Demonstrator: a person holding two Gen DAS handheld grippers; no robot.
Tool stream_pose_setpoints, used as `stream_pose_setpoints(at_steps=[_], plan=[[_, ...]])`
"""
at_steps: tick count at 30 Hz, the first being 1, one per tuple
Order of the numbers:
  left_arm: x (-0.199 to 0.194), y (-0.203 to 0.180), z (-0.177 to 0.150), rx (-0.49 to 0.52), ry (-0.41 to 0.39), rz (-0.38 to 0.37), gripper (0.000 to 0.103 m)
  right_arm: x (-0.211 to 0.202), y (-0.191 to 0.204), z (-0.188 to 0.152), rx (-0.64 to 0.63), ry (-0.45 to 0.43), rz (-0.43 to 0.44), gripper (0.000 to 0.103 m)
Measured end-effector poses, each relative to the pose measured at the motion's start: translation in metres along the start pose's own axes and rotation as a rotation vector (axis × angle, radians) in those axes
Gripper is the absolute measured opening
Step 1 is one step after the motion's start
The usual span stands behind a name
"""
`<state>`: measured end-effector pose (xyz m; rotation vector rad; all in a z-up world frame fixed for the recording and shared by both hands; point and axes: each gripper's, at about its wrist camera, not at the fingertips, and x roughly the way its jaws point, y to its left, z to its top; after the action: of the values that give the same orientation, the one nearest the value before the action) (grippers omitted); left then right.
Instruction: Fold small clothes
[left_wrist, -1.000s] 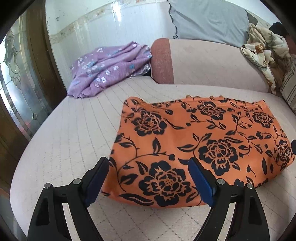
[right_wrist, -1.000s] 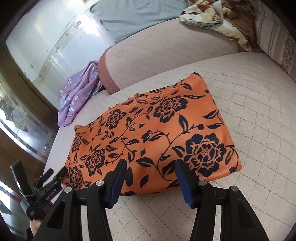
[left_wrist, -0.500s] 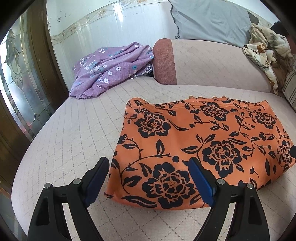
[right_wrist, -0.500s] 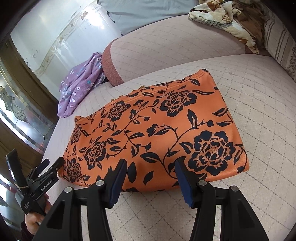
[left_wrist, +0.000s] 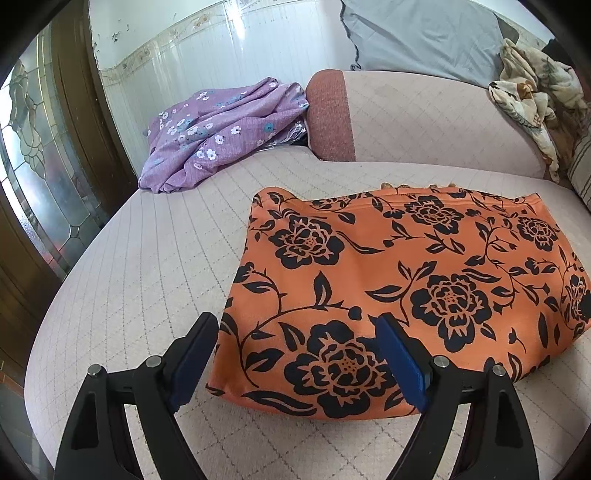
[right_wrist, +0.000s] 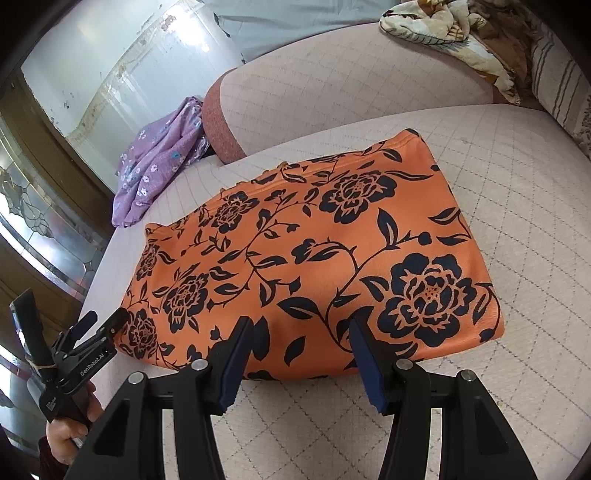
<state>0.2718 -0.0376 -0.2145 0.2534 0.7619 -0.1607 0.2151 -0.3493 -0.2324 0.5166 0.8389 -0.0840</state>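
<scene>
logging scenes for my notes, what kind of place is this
Most likely a home living room or bedroom: a quilted pink sofa or daybed with a backrest cushion, loose clothes piled at its end, and a leaded-glass wooden door beside it.

I log: orange cloth (left_wrist: 406, 280), near edge hidden behind my gripper fingers (left_wrist: 400, 365); its inner layers unseen. Patterned blanket (right_wrist: 454, 33) cut by frame edge. My left hand (right_wrist: 72, 432) partly out of frame.
</scene>
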Motion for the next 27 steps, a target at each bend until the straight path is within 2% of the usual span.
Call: stream_pose_setpoints(at_steps=[27], plan=[[0.0108, 0.0014, -0.0006, -0.009, 0.021, 0.02, 0.088, 0.0088, -0.0058, 0.0011, 0.008, 0.005, -0.034, 0.058]])
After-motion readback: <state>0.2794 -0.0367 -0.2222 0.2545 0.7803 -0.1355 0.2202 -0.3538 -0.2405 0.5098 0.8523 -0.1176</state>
